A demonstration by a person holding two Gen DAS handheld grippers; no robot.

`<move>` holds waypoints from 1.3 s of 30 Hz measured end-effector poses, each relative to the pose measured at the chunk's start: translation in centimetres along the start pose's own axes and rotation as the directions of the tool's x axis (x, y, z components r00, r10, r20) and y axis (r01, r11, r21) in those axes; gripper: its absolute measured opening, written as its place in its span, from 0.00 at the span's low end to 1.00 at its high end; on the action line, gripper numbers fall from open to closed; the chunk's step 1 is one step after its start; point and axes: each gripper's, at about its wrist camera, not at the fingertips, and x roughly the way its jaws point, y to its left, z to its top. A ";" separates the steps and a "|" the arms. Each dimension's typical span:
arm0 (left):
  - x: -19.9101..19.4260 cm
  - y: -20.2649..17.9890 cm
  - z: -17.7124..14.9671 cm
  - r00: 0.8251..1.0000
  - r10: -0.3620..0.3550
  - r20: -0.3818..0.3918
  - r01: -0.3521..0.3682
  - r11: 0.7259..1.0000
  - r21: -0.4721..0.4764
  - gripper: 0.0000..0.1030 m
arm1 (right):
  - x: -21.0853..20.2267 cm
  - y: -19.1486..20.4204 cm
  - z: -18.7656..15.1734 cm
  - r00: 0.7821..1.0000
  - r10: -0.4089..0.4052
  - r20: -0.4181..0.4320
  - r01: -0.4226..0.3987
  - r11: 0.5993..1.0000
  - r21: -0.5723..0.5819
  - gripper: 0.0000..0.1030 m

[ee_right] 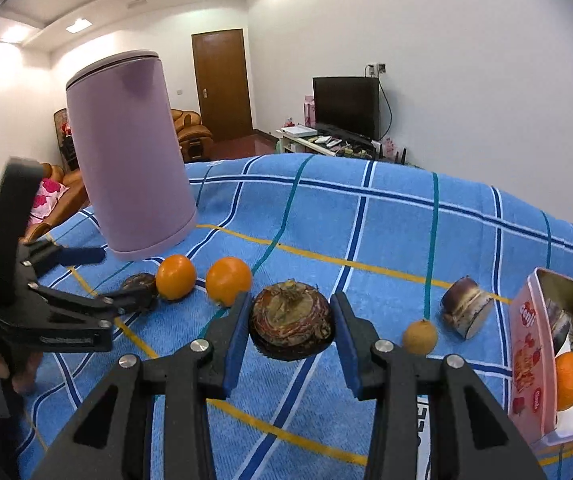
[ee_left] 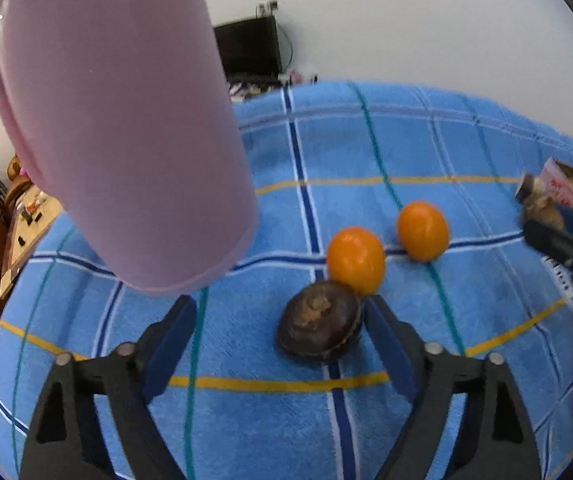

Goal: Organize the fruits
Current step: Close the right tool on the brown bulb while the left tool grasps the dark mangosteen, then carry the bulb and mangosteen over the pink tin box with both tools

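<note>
My left gripper is open over the blue plaid cloth; a dark brown round fruit lies by its right finger, with two oranges just beyond. My right gripper is shut on a reddish-brown round fruit and holds it above the cloth. The right wrist view also shows the left gripper beside the dark fruit and the two oranges. A pink box at the right holds an orange and other fruit.
A tall lilac kettle stands on the cloth at the left, close to the left gripper; it fills the upper left of the left wrist view. A small tan fruit and a cut brown piece lie near the box.
</note>
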 end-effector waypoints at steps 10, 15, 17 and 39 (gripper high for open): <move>0.9 -0.6 -0.1 0.997 -0.077 -0.002 0.077 0.997 -0.010 0.42 | -0.2 -0.1 -0.1 1.000 0.002 0.007 -0.002 1.000 0.009 0.41; 0.3 -0.4 0.0 0.998 -0.051 0.045 0.053 0.998 -0.034 0.42 | -1.1 0.7 -0.3 0.998 -0.036 0.051 0.037 0.999 -0.025 0.41; -0.7 -0.3 0.1 0.995 -0.036 0.096 0.041 0.998 -0.047 0.42 | -1.6 0.9 -0.3 0.996 -0.051 0.075 0.054 0.998 -0.036 0.41; -5.4 -4.0 0.3 0.927 0.056 0.371 -0.017 0.994 -0.108 0.42 | -4.0 0.4 -0.9 0.970 -0.168 0.173 0.179 0.983 -0.049 0.41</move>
